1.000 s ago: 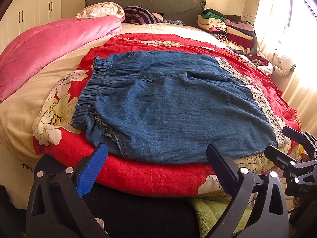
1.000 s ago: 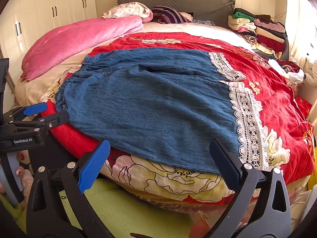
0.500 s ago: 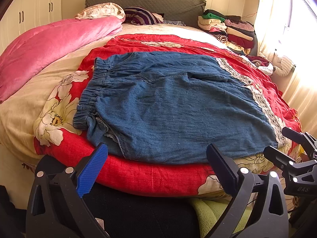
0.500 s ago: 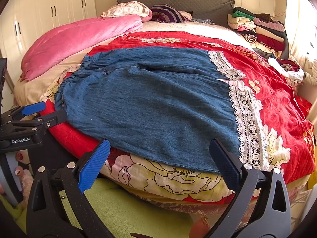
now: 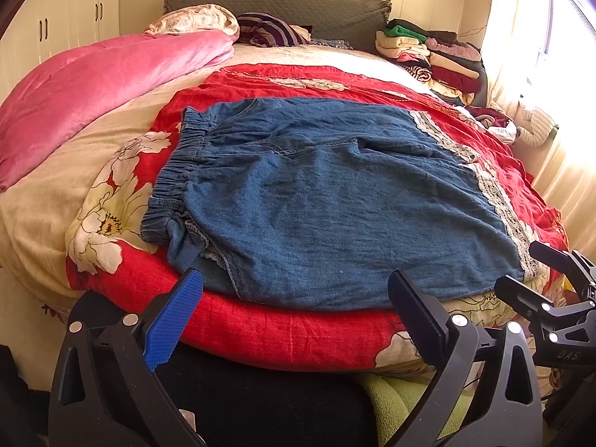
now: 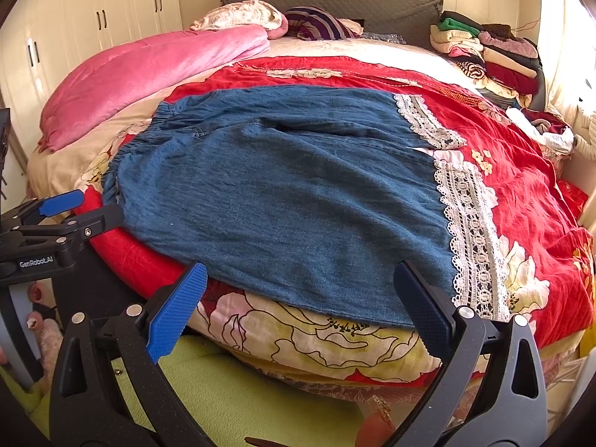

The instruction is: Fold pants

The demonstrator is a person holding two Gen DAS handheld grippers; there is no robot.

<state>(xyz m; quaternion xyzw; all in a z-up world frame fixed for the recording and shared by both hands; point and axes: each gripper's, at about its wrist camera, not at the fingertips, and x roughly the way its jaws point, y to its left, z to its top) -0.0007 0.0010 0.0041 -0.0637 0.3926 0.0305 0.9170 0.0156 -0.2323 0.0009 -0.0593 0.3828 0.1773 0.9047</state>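
Observation:
Blue denim pants (image 5: pixel 320 201) lie flat and spread out on a red floral quilt (image 5: pixel 283 331), elastic waistband at the left, white lace hems (image 6: pixel 469 231) at the right. They also show in the right wrist view (image 6: pixel 290 193). My left gripper (image 5: pixel 294 309) is open and empty, just short of the near bed edge below the waist end. My right gripper (image 6: pixel 298 305) is open and empty, in front of the near edge by the lace hem. Each gripper shows at the side of the other's view, the right one (image 5: pixel 536 279) and the left one (image 6: pixel 80 206).
A pink duvet (image 5: pixel 93 85) lies along the bed's left side. Pillows (image 5: pixel 193 22) and a grey headboard (image 5: pixel 298 3) are at the far end. A stack of folded clothes (image 5: pixel 428 56) sits at the back right. A green cushion (image 6: pixel 231 383) lies below the bed edge.
Both grippers have dipped slightly and crept a little toward the bed. The pants have not moved, and both grippers stay open.

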